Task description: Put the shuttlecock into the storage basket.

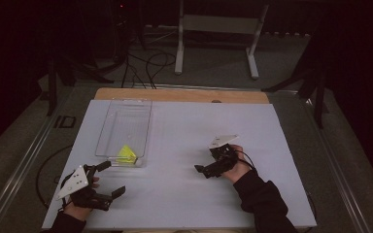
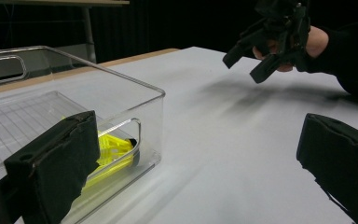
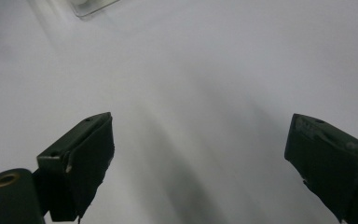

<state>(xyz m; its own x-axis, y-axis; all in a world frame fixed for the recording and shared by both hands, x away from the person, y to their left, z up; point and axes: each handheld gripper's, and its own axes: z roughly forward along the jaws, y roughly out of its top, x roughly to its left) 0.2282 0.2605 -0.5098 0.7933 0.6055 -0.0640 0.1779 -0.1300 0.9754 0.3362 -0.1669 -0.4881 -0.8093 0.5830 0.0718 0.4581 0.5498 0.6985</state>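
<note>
Lying in the near end of the clear bin (image 1: 125,127), the yellow piece (image 1: 126,154) rested against its front wall. Just beside that bin's near corner, the left gripper (image 1: 110,178) hung with jaws spread wide and empty. Well apart from the bin, over the white tabletop (image 1: 184,194), the right gripper (image 1: 207,170) was likewise spread, holding nothing.

A bright yellow flat plastic piece (image 1: 126,154) is glowing against the clear, colourless rectangular plastic bin (image 1: 118,104), whose see-through floor is showing a faint grid of fine lines. The pale grey-white matte board (image 1: 272,145) is lying plain and unpatterned over a tan wooden tabletop (image 1: 175,94). Both handheld grippers, the left gripper (image 1: 110,179) and the right gripper (image 1: 203,170), are showing matte black jaws and carrying light grey three-cornered plates. A black sleeve (image 1: 262,199) is covering the right forearm.
</note>
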